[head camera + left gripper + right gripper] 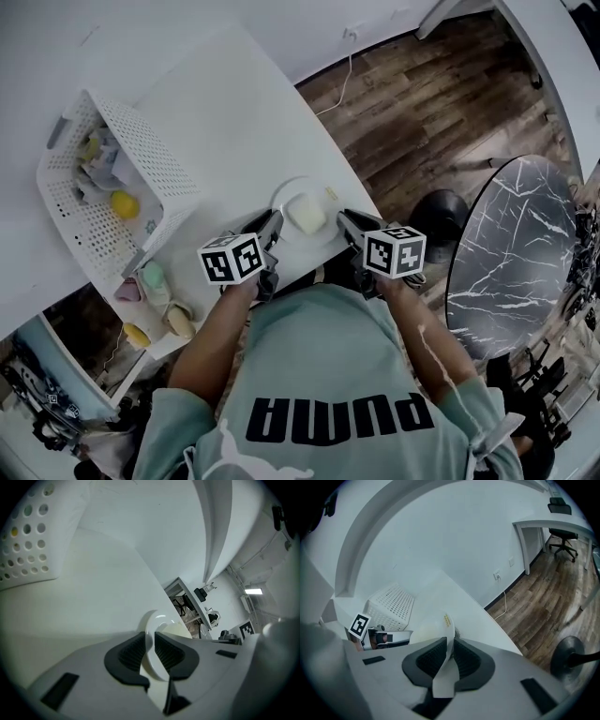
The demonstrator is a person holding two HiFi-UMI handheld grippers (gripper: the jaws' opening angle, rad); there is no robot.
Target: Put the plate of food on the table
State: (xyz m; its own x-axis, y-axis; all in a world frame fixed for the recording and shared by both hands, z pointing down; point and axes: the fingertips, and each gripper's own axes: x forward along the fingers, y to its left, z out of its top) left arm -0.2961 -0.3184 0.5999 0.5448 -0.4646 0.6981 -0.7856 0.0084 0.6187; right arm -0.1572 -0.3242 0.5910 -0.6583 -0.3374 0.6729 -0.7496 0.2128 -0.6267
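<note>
A white plate (286, 191) carries a pale block of food (306, 214) at the near edge of the white table (225, 112). My left gripper (270, 232) is shut on the plate's left rim (151, 641), with the rim pinched between its dark pads (132, 652). On the opposite side my right gripper (349, 226) is shut on the right rim (449, 639), its pads (429, 658) pressed on both faces. The food (177, 630) shows just past the left jaws. Whether the plate rests on the table or hangs just above it I cannot tell.
A white perforated basket (150, 159) with a yellow ball (124, 203) and other items lies tipped on the table's left part. Small toys (155, 277) sit below it. A round dark marble table (520, 248) and a stool (436, 217) stand on the wood floor at the right.
</note>
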